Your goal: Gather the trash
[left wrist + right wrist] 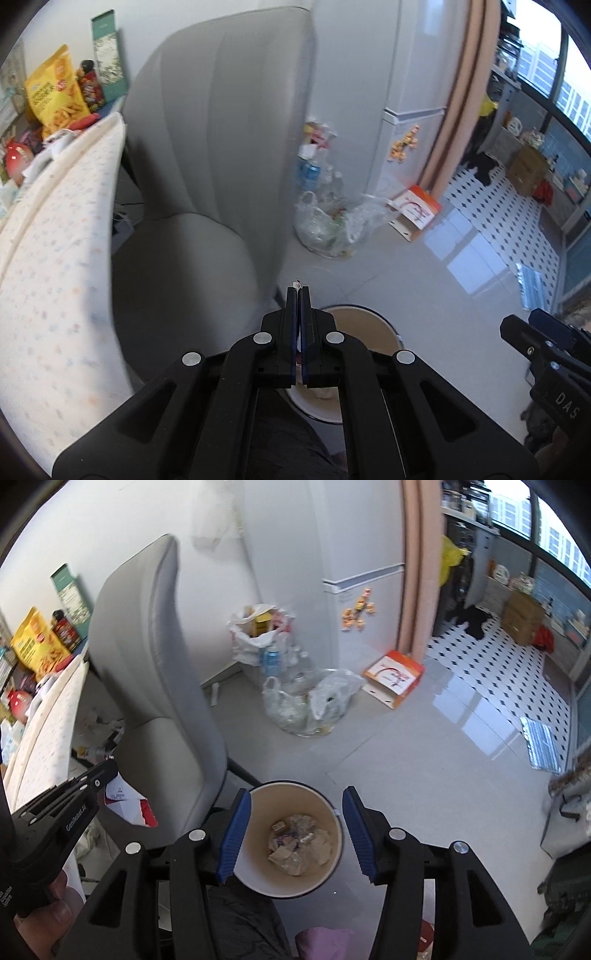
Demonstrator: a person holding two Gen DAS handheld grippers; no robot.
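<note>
One round bin (291, 886) stands on the floor (424, 775) with several crumpled scraps (299, 843) at its bottom. Two grippers hang near it. The right gripper (297, 836) is directly above the bin's mouth, its jaws spread apart with nothing between them. The left gripper (298, 295) is clenched on one red-and-white wrapper (125, 801), held beside the bin's rim, over the edge of the single grey chair (155, 686). Two plastic bags (310, 701) of rubbish stand against the wall beyond, with one orange box (393, 679) near them. Bare floor lies open to the right of the bin.
</note>
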